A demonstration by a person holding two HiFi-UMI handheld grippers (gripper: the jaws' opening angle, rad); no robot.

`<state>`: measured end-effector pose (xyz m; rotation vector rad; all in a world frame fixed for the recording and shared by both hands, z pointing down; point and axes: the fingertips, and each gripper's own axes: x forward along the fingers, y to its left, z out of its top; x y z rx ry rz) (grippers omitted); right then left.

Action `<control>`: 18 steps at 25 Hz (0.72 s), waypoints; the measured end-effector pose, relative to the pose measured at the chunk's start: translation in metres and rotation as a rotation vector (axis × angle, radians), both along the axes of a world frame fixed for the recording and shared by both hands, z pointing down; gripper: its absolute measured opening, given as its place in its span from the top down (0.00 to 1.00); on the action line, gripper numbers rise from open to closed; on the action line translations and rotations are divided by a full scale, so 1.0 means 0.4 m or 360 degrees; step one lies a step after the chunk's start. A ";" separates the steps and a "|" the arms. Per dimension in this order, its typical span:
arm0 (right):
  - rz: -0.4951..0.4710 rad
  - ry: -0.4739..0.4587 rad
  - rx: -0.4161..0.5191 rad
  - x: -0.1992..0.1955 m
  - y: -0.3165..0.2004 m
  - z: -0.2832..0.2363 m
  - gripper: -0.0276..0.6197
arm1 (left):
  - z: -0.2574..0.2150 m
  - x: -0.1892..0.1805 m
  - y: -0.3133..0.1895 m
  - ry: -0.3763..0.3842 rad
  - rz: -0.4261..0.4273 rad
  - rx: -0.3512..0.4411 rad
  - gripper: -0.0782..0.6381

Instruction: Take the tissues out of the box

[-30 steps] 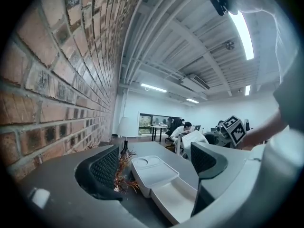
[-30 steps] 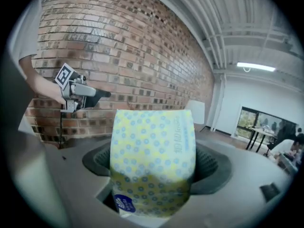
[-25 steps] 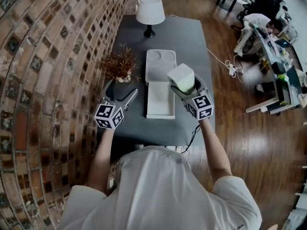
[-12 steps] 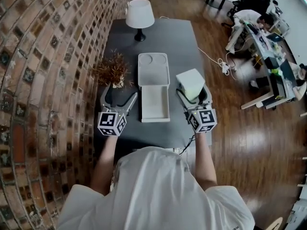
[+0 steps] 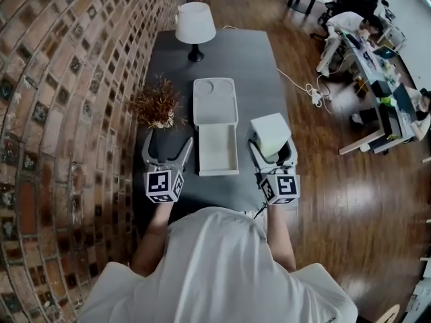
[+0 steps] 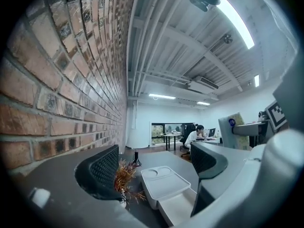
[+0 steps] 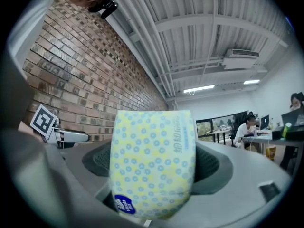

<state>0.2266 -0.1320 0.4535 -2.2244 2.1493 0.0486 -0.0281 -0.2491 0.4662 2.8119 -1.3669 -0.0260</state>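
A soft pack of tissues (image 7: 154, 163), yellow with blue dots, is pinched between the jaws of my right gripper (image 5: 273, 152); in the head view the tissue pack (image 5: 270, 134) looks whitish and hangs over the right side of the dark table (image 5: 252, 66). The white box (image 5: 217, 149) lies open in the table's middle, its lid (image 5: 215, 101) folded away, and its inside looks bare. My left gripper (image 5: 167, 151) stands open left of the box with nothing between its fingers. In the left gripper view the box (image 6: 178, 208) and lid (image 6: 164, 184) lie ahead of the gripper (image 6: 159, 167).
A dried plant (image 5: 156, 105) in a small pot stands left of the lid, close to my left gripper. A white lamp (image 5: 194, 27) is at the table's far end. A brick wall (image 5: 67, 99) runs along the left. People sit at desks (image 5: 377, 59) on the right.
My right gripper carried the tissue pack from above the box out to the right and nearer to me. The left gripper drew back slightly toward me.
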 end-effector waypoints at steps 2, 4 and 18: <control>0.0011 -0.0011 -0.0010 0.000 0.004 0.007 0.23 | 0.001 -0.006 0.011 -0.0004 -0.0035 0.0011 0.24; 0.0024 -0.0006 -0.0015 0.001 0.009 0.010 0.23 | 0.001 -0.012 0.020 0.0010 -0.0075 0.0012 0.24; -0.0010 0.0064 -0.0013 -0.018 -0.003 -0.010 0.23 | -0.007 -0.008 0.040 -0.0026 -0.0103 0.0050 0.27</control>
